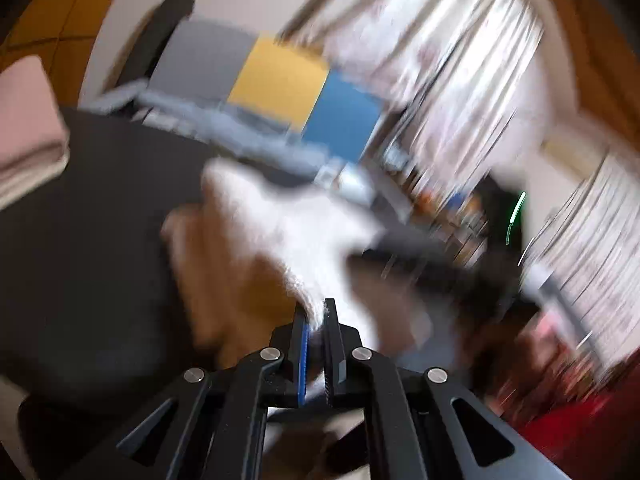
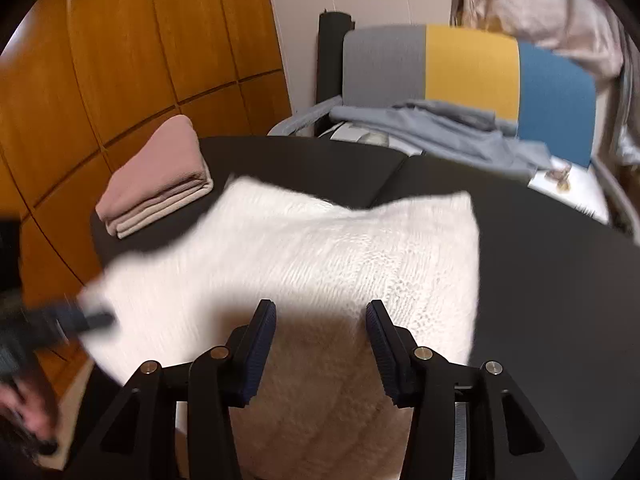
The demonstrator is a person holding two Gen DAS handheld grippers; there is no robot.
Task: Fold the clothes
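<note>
L gripper [image 1: 316, 316] is clamped on a corner of the white knit [image 2: 320, 248], lifted mid-frame. R gripper [image 2: 320, 320] has jaws apart over its near edge, lower centre. Knit looks soft, light, floppy; best grabbed at corners. Black table [image 2: 540, 280] has room on the right; pink folded stack [image 2: 160, 184] upper left.

Our left gripper [image 1: 317, 310] and right gripper [image 2: 321, 311] are matte black, with angular linkage arms, round silver screws at the joints and ribbed blue pads on the fingers [image 2: 262, 334]. At eight o'clock, blurred, our bare-skinned hand [image 2: 28, 412] shows.
</note>
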